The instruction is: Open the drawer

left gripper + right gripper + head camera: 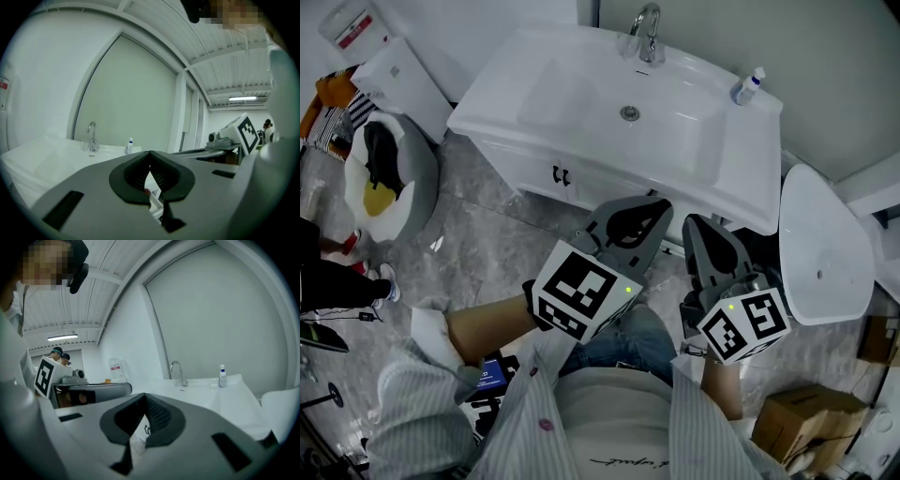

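Task not yet begun, as judged from the layout. The white flat drawer front is seen shut under the white ceramic basin, w/ 2 small black handles set side by side on it. Both tools are held in front of the person, well apart from the cabinet, and are aimed roughly level at it. Left gripper: tips are pressed together and nothing is gripped. Right gripper: also closed and empty; 1 handle is glimpsed through the slit below its pads. Risks noted: 1) closed jaws can't take a handle, so if they are pushed in as they are, the tips would only knock the front. 2) The handles are small and close together, so a pad may land betw. the 2 or catch only an edge, and the grip would prob. slip on the pull. 3) The basin rim overhangs the front, so a high approach could strike the rim. 4) The white oval toilet lid lies just beside the right tool's path, so a wide swing could clip it. 5) The person stands near the cabinet, so a drawer pulled straight back might run into the legs.
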`<state>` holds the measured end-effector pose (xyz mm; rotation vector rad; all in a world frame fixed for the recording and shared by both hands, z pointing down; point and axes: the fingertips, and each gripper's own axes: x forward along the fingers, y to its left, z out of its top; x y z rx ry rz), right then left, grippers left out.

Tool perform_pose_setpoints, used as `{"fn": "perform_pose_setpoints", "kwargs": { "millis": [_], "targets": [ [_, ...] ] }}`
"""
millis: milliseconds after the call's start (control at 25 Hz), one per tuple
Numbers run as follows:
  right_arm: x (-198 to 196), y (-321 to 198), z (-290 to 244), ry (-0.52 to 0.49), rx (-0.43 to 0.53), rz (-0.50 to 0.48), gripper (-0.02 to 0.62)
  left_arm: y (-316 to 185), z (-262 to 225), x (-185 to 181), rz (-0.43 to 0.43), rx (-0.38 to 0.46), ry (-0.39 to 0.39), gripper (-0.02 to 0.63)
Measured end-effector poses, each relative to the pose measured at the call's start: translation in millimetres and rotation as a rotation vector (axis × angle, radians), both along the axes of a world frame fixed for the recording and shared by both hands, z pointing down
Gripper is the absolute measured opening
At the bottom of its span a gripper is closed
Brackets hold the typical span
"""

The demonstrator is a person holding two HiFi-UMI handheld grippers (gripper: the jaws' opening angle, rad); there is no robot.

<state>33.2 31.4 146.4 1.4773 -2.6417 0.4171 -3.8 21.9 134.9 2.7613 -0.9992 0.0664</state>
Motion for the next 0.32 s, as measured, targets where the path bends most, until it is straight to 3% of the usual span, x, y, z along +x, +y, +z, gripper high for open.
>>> {"fn": "perform_pose_setpoints", "kwargs": {
  "millis": [320],
  "targets": [
    [1.5, -5.7, 4.1, -0.002, -0.009, 0.008, 0.008, -5.8, 8.8, 0.5, 0.016, -0.015, -0.017, 0.017]
  ]
}}
